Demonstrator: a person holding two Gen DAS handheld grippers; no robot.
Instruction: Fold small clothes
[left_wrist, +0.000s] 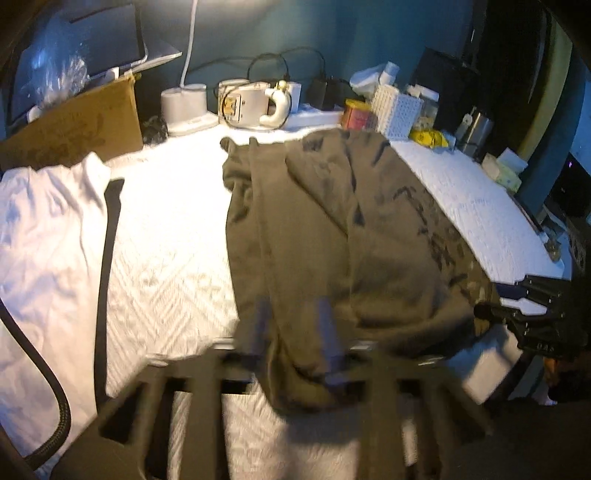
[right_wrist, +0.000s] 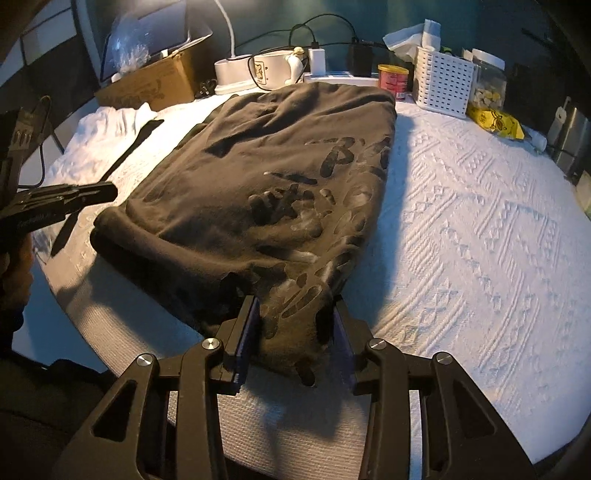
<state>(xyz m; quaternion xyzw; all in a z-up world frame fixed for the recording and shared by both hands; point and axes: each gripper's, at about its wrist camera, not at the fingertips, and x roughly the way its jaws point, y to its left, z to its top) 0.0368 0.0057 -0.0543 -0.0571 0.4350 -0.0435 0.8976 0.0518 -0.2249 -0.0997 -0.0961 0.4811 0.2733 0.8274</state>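
An olive-brown T-shirt (left_wrist: 332, 229) (right_wrist: 258, 177) with dark print lies folded lengthways on the white textured cover (right_wrist: 480, 221), its near end at the table's front edge. My right gripper (right_wrist: 295, 325) is shut on the shirt's bunched near right corner, and cloth fills the gap between its pads. It also shows at the shirt's right edge in the left wrist view, as the right gripper (left_wrist: 484, 312). My left gripper (left_wrist: 295, 325) is blurred. Its fingers stand apart, with the shirt's near left edge between them and no clear pinch. From the right wrist view, the left gripper (right_wrist: 109, 192) hovers just above that corner.
A white garment with black trim (left_wrist: 48, 240) (right_wrist: 110, 125) lies left of the shirt. Along the back stand a cardboard box (left_wrist: 85, 118), a lamp base (left_wrist: 184, 103), a red tin (right_wrist: 393, 79), a white basket (right_wrist: 443, 81) and a yellow packet (right_wrist: 495, 120). A black cable (left_wrist: 44, 369) hangs at left.
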